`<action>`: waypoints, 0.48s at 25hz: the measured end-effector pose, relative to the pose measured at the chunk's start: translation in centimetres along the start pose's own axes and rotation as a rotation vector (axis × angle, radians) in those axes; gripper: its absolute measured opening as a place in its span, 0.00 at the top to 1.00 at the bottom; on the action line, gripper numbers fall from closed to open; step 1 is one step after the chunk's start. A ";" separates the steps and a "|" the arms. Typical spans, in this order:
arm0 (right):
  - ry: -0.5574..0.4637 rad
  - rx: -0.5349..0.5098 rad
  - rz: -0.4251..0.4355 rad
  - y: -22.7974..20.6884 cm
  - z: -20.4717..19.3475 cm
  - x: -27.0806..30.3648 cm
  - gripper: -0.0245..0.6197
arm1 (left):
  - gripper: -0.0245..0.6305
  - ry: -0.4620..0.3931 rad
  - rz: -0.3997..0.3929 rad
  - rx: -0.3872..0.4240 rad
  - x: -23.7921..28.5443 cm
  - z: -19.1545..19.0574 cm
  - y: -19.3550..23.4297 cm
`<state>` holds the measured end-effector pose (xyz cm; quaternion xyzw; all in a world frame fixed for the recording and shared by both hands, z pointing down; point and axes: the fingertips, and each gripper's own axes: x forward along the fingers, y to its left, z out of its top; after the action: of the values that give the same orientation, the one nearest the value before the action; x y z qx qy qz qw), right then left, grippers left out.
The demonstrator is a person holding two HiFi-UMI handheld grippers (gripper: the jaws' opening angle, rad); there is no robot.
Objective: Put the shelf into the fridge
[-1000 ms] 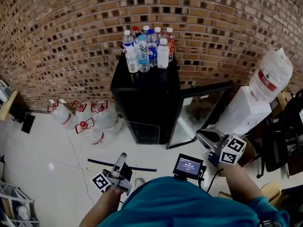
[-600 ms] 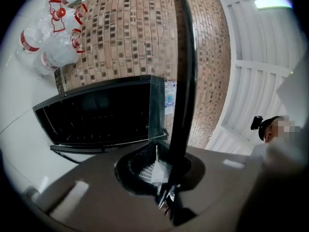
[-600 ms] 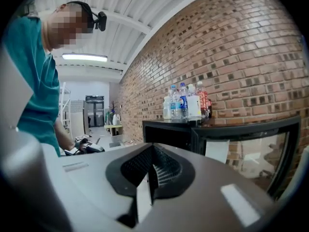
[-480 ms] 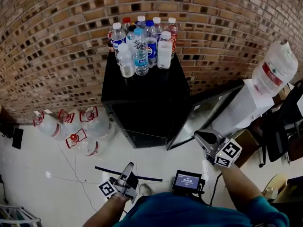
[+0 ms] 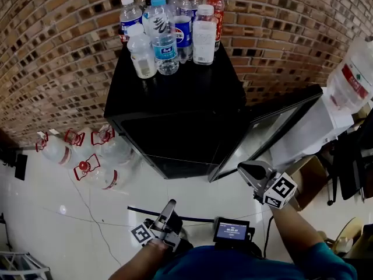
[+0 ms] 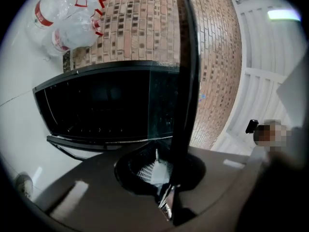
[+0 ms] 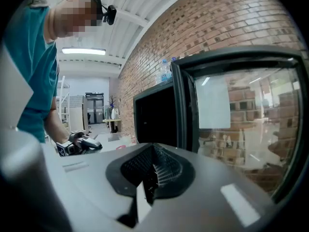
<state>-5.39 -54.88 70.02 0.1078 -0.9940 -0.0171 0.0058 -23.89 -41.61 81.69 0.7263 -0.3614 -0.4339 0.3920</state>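
Up close, the left gripper view is showing the left claw [image 6: 166, 204] clenching one edge of a thin, dark-framed glass shelf [image 6: 186, 81], which is standing edge-on outside the open black mini fridge [image 6: 96, 105]. Next, the right gripper view is showing the right claw [image 7: 147, 187] pressing shut on nothing, facing the fridge's swung-open glass door [image 7: 241, 115]. Finally, in the head view, clear plastic bottles [image 5: 166, 34] are crowding the fridge top while big water jugs [image 5: 87, 156] are lying on the floor beside it.
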 end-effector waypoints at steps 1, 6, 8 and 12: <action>0.004 0.003 0.000 -0.2 -0.9 -0.1 0.96 | 0.90 -0.004 0.004 -0.012 0.1 -0.5 1.1; 0.012 0.007 -0.007 -0.9 -4.6 -0.5 0.96 | 0.90 -0.031 0.004 -0.037 0.5 -1.6 5.3; 0.013 0.008 -0.009 -1.1 -5.9 -0.6 0.96 | 0.90 -0.046 0.002 -0.043 0.6 -1.7 6.9; 0.022 0.019 -0.003 -1.7 -8.8 0.1 0.96 | 0.90 -0.083 0.000 -0.054 1.0 -1.4 10.3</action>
<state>-4.97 -56.84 78.77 0.1098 -0.9938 -0.0066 0.0156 -24.17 -46.58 90.83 0.6970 -0.3655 -0.4732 0.3959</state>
